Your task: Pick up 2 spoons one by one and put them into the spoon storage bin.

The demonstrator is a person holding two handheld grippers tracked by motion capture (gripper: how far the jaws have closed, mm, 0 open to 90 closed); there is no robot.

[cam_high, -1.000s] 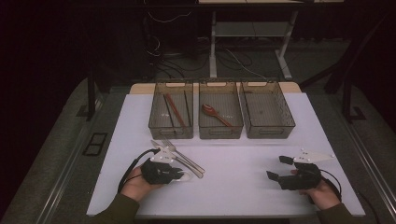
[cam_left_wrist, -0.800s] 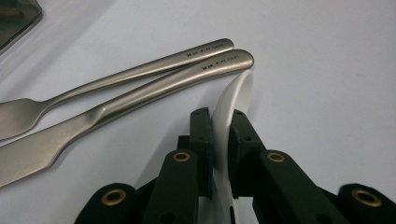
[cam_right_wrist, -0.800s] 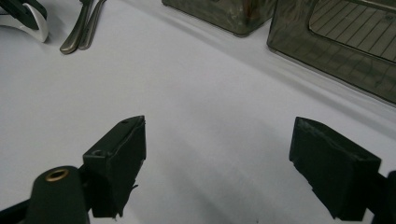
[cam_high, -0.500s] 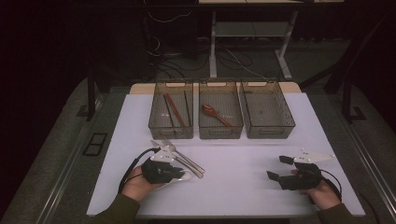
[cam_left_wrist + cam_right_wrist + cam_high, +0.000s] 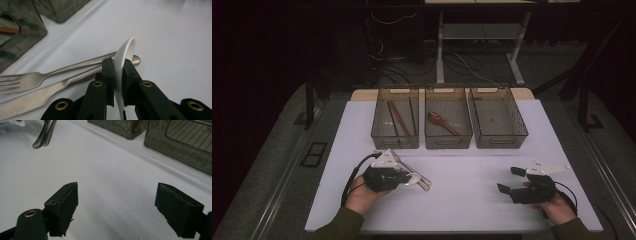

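- The white tabletop (image 5: 462,200) looks basically the same as a second ago: three smoky see-through bins in a row along its far edge, both hands parked near the near edge, nothing big has shifted.
- Left bin (image 5: 395,120) has chopsticks in it, middle bin (image 5: 448,120) has a reddish spoon (image 5: 443,123), right bin (image 5: 498,118) looks bare. So I reckon this is sorting cutlery by type.
- Right gripper (image 5: 509,181) sits by the near right corner, jaws wide open with nothing but bare tabletop between them. It hasn't budged, just waiting its turn I guess.
- Left gripper (image 5: 408,176) is toward the near left corner and has barely moved. The only change I can spot is tiny: the jaws have settled a hair tighter.
- What it's got: a white spoon (image 5: 123,65), pinched edge-on between the jaws, nearly shut on it. In the left gripper view the grip looks firm, both pads flat against it.
- Right behind the spoon lie a metal fork (image 5: 30,80) and a knife (image 5: 37,93), flat on the tabletop, just beside the jaws.
- My read: grab is done, lift hasn't started. Next stop is probably the middle bin with the other spoon.
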